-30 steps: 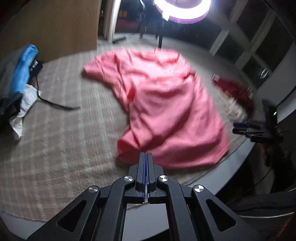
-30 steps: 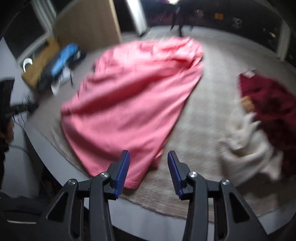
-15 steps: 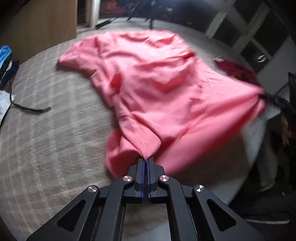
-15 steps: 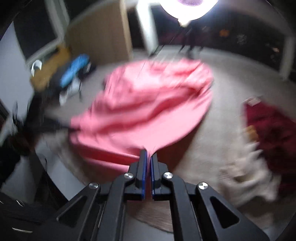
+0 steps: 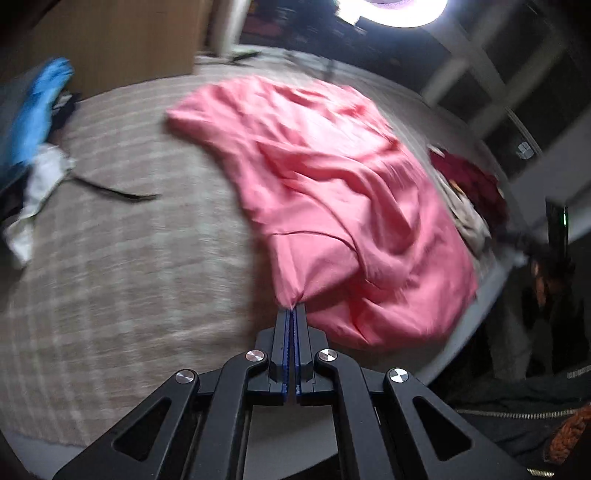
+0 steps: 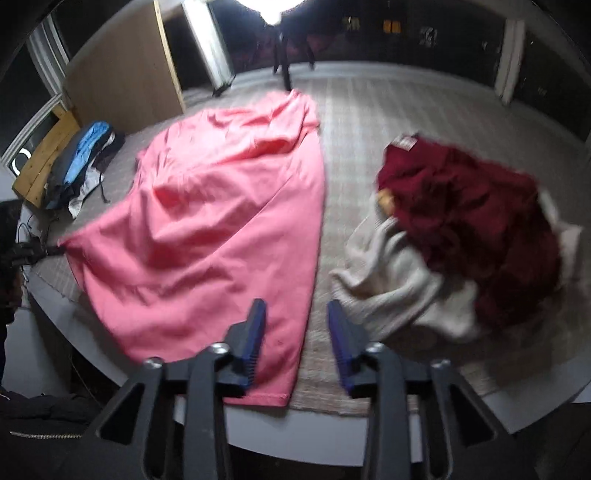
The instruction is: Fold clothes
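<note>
A pink garment (image 5: 332, 206) (image 6: 218, 229) lies spread on the checked beige cloth over the table. My left gripper (image 5: 293, 308) is shut on a pinched corner of its near hem, and the fabric rises in a peak to the fingertips. In the right wrist view that same gripper (image 6: 55, 251) shows at the far left, pulling the corner taut. My right gripper (image 6: 295, 314) stands open above the garment's other near corner, with nothing between its blue pads (image 6: 255, 332).
A dark red garment (image 6: 469, 218) lies over a cream one (image 6: 391, 284) at the right. Blue, dark and white clothes (image 5: 33, 122) pile at the far left, by a wooden panel (image 6: 122, 81). The table's front edge (image 6: 325, 424) is close. A ring light (image 5: 391, 11) glares behind.
My right gripper, shut on the pink garment half a second ago, has opened and let it drop flat. The left gripper keeps its hold, and the pinched corner has stretched out to the left.
</note>
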A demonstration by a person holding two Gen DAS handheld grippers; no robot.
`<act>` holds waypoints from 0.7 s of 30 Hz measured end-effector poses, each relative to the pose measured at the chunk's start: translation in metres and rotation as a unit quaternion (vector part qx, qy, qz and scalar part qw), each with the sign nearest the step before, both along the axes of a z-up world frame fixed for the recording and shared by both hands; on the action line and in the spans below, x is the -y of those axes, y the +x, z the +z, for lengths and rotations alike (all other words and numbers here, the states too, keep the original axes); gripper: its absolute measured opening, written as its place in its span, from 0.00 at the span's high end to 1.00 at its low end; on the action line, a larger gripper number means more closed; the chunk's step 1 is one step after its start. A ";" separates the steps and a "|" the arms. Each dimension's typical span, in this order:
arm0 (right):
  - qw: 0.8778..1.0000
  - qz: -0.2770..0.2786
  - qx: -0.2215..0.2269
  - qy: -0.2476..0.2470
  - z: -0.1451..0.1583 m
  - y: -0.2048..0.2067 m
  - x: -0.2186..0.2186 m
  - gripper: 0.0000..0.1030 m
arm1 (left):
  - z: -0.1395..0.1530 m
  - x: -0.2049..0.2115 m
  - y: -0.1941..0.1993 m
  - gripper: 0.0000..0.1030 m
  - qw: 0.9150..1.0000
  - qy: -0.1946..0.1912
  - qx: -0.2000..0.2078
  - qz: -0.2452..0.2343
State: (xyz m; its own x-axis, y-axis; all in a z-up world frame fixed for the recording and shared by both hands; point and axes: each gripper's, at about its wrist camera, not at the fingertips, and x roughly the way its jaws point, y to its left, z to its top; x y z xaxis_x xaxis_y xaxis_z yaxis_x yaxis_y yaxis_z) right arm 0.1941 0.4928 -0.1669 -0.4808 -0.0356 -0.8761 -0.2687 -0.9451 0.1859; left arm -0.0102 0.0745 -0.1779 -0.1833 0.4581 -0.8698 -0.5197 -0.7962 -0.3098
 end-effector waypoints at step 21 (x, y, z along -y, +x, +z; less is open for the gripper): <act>0.992 0.030 -0.111 0.056 0.051 -0.042 -0.013 0.99 | 0.079 0.032 -0.042 1.00 0.993 -0.014 -0.093 0.072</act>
